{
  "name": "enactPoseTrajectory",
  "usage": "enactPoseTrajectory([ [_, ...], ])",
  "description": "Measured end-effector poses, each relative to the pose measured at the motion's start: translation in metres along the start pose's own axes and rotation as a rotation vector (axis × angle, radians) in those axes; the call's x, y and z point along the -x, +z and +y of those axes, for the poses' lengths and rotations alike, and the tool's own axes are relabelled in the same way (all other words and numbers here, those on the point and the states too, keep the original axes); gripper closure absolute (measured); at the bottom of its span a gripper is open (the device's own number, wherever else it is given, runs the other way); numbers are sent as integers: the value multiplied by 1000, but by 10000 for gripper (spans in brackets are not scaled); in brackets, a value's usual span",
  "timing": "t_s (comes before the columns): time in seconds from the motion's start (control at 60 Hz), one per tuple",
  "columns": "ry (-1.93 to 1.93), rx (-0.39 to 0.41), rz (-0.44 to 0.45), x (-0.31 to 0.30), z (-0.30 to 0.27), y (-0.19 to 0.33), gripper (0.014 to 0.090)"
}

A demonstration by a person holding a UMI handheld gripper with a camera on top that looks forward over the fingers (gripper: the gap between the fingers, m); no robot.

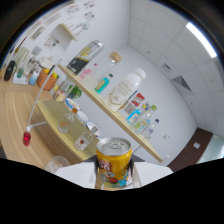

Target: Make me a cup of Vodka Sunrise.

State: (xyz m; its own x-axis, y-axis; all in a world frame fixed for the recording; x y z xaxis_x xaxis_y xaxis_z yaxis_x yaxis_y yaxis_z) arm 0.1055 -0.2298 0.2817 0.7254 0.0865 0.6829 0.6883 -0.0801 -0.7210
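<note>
Jaws grip the yellow can [114,162], lifted and tilted; juice step underway. Next: carry it to a glass [83,143] beside the can, pour.

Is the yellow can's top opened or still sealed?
Cannot tell: the yellow can, held between the fingers, shows its silver lid, but no tab or opening is discernible.

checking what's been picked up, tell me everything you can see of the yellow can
The yellow can looks like metal, with a silver top rim and a colourful printed label in red and orange; the print cannot be read. It sits between the tongs, whose pale fingers press on both sides. The view is rolled, so shelves and counter slant behind it. Whether the top is opened cannot be told.
</note>
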Motion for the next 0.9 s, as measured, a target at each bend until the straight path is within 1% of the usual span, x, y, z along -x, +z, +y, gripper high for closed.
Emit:
enactPoseTrajectory([
  [0.067, 200, -7, 31, -25, 6, -7, 534],
  [0.167, 452, -32, 47, -53, 18, -13, 537],
  [0.3, 639, -13, 66, -74, 61, -10, 539],
  [0.383, 718, 25, 69, -76, 97, -4, 537],
  [0.533, 799, 115, 56, -60, 163, 13, 538],
  [0.75, 855, 228, 9, -17, 229, 44, 538],
  [0.9, 862, 300, -27, 11, 262, 50, 539],
])
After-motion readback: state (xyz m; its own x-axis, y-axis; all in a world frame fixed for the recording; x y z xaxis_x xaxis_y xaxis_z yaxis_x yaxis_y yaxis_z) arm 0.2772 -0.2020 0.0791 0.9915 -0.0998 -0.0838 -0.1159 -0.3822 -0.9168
